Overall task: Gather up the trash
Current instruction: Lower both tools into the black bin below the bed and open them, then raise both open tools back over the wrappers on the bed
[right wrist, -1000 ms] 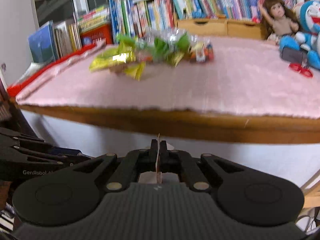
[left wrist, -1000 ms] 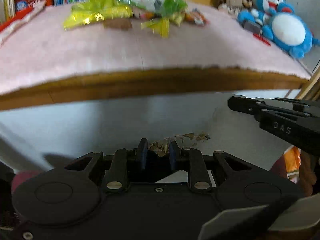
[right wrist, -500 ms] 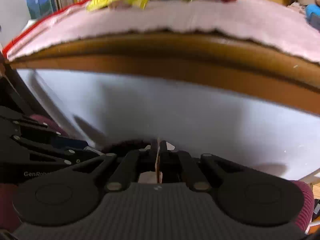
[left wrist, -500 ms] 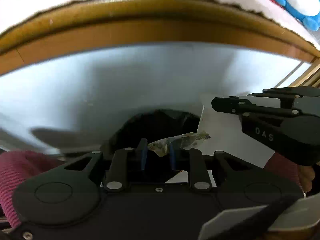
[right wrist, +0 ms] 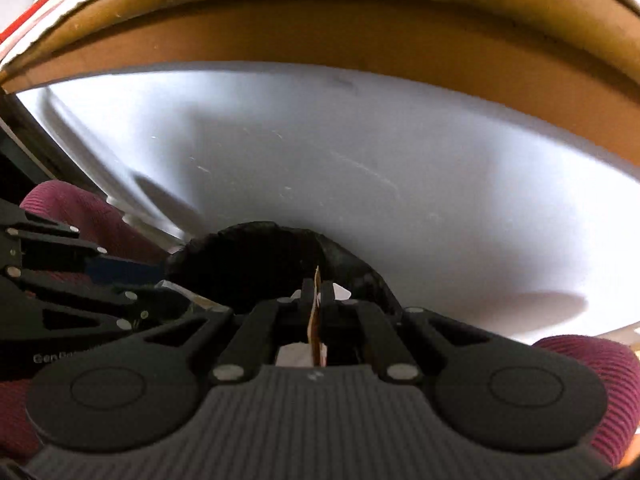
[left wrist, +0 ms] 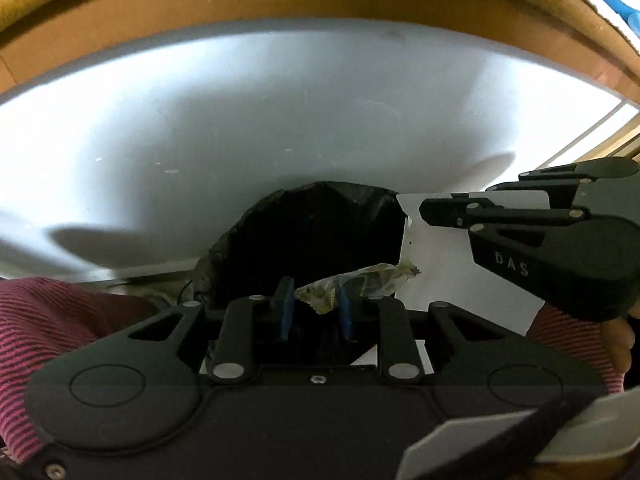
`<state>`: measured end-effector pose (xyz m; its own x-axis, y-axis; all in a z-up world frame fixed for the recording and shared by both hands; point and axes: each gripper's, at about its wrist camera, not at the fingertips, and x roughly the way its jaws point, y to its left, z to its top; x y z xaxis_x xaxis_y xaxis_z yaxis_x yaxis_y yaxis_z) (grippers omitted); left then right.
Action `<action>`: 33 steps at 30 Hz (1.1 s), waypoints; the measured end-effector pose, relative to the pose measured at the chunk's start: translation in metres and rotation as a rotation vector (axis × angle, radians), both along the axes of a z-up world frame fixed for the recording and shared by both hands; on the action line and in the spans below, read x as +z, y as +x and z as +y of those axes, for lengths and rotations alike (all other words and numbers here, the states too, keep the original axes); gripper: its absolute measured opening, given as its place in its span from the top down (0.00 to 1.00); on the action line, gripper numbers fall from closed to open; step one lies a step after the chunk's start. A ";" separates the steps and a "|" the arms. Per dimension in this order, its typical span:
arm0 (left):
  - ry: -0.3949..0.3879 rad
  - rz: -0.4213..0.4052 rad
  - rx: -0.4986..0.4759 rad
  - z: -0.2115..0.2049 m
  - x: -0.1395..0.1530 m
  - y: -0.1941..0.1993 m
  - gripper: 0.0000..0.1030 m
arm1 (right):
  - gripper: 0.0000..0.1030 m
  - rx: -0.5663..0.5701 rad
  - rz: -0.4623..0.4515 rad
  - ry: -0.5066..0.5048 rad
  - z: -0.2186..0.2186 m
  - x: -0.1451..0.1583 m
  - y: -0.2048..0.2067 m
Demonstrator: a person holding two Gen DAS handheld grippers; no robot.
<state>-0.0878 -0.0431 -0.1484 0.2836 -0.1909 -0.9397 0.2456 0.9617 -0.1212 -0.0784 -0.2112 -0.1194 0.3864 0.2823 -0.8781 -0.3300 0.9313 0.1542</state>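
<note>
Drop-off stage, judging by both loads hanging over a bin mouth.

Left gripper: blue pads closed in on one clear, crinkled wrapper, pinched at its near end, the serrated far end sticking out forward and to the right. Right gripper: fingers pressed nearly together on one thin sheet of paper, seen edge-on from its own camera, and as a flat white sheet from the left wrist view.

Just ahead of and below both sets of fingertips: one black bin bag, mouth open and dark inside. Wrapper tip lying over the right side of that mouth, touching or nearly touching the paper's edge; cannot tell which.

Beyond the bag: white panel, then a wooden table edge overhead. Maroon ribbed cloth to either side.

Next move, as a judgement: opening both pairs of fingers while centred over the mouth, perhaps nudging the paper leftward first so it clears the rim. Light film liable to cling to a pad.

Count: two grippers, one wrapper, one paper sheet, one bag.
</note>
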 end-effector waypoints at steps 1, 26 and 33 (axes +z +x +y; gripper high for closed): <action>0.001 0.008 0.002 0.000 -0.001 0.000 0.77 | 0.95 0.002 0.007 -0.003 0.001 0.000 0.002; 0.018 0.078 0.034 0.003 -0.001 -0.005 0.46 | 0.46 0.013 0.058 0.007 0.006 -0.013 0.011; 0.009 0.077 0.037 0.003 0.003 -0.006 0.41 | 0.43 0.014 0.047 0.019 0.003 -0.008 0.010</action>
<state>-0.0934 -0.0399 -0.1451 0.2170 -0.1732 -0.9607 0.2001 0.9711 -0.1299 -0.0687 -0.2078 -0.1274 0.3404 0.3041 -0.8898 -0.3349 0.9234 0.1875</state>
